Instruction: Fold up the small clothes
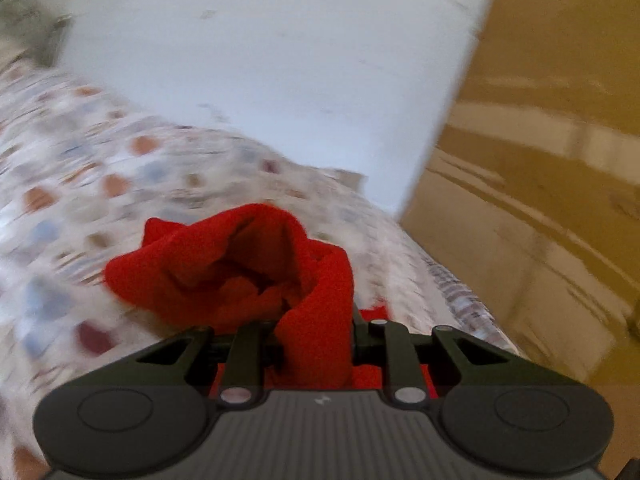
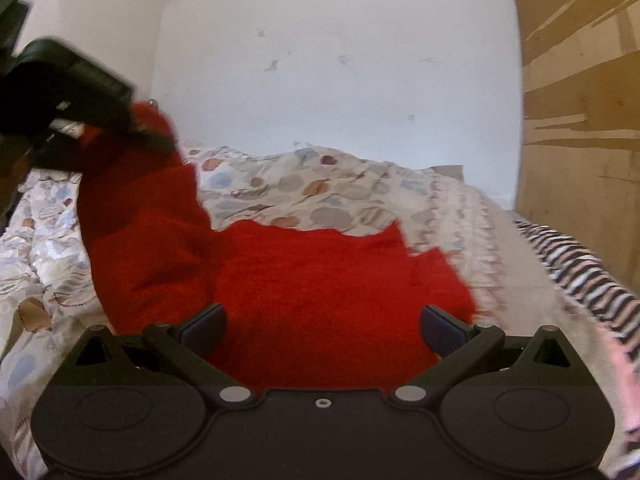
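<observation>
A small red garment (image 2: 320, 276) lies on a bed with a dotted cover (image 2: 340, 188). My left gripper (image 1: 316, 340) is shut on one end of the red garment (image 1: 240, 264) and lifts it off the bed; its fingertips are hidden in the cloth. In the right wrist view the left gripper (image 2: 132, 128) shows at the upper left, with the cloth hanging from it. My right gripper (image 2: 322, 326) is open, its jaws wide apart just above the flat part of the garment, holding nothing.
A white wall (image 2: 340, 60) stands behind the bed. A brown wooden wardrobe (image 2: 580, 100) is at the right. A striped cloth (image 2: 576, 272) lies on the bed's right edge. The left wrist view is blurred by motion.
</observation>
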Motion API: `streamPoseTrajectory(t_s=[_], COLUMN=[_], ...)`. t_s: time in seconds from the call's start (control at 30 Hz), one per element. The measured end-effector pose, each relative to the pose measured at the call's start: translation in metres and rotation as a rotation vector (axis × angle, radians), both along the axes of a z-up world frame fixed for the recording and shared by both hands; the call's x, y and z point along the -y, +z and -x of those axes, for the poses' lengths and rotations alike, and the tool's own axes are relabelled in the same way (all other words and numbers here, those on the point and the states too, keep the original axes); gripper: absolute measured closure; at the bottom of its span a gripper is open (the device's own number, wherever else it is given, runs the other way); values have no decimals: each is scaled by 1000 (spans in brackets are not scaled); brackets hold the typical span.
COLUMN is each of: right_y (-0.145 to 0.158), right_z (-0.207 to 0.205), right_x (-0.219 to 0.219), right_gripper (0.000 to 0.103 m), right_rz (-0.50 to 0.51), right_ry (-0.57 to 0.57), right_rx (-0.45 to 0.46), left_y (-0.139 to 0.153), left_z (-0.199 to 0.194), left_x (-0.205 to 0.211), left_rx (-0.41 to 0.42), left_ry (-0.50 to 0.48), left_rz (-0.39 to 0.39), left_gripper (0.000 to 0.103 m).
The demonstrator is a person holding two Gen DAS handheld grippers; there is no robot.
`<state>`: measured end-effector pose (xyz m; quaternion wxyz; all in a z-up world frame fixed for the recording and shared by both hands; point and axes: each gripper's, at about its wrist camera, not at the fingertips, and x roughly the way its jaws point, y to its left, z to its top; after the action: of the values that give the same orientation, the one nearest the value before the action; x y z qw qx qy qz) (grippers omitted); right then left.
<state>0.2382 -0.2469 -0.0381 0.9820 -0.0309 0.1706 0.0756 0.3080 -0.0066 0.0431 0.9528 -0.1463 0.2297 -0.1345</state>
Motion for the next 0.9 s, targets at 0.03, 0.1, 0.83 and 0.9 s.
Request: streamPoseTrajectory(t_s=[0.03, 0.1, 0.83, 0.9], right_y=[2, 7, -4, 0], right_z=[4, 13, 50, 49], right_x=[7, 30, 126, 124], right_gripper=[0, 0, 0, 0], right_rz=[23, 38, -59, -38], right_ry=[-33, -118, -483, -471], right_rx=[4, 7, -67, -60], left_y=[3, 5, -26, -25], left_z=[-5, -14, 15, 20], left_x=[12, 40, 117, 111], left_rx=[-3, -19, -12, 1], left_ry=[-50, -153, -452, -443], left_rz=[-25, -71, -265, -237], left_gripper=[80, 80, 43, 33])
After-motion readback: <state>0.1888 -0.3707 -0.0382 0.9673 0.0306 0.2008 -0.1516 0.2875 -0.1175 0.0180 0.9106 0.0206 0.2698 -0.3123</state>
